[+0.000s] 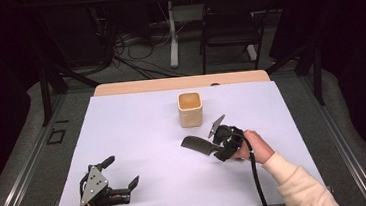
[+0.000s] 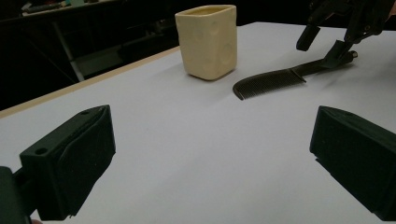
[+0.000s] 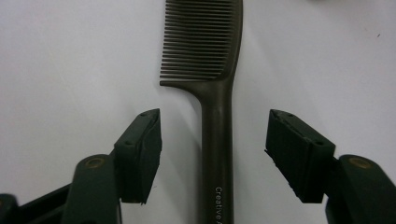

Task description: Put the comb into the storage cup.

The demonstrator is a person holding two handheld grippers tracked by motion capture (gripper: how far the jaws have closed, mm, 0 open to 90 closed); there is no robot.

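A dark comb (image 1: 194, 145) lies flat on the white table sheet, teeth end to the left, right of centre. My right gripper (image 1: 213, 139) is open and lowered over the comb's handle (image 3: 217, 140). One jaw stands on each side of the handle, with a gap between each pad and it. A cream square cup (image 1: 190, 109) stands upright just behind the comb (image 2: 271, 81). My left gripper (image 1: 122, 171) rests open near the front left of the sheet with nothing between its jaws. From there the cup (image 2: 208, 39) and the right gripper (image 2: 327, 39) appear ahead.
The white sheet (image 1: 139, 137) covers a wooden table whose back edge (image 1: 179, 83) shows behind it. A black chair (image 1: 229, 23) and cables stand on the floor beyond. A sleeved forearm (image 1: 298, 183) enters at the bottom right.
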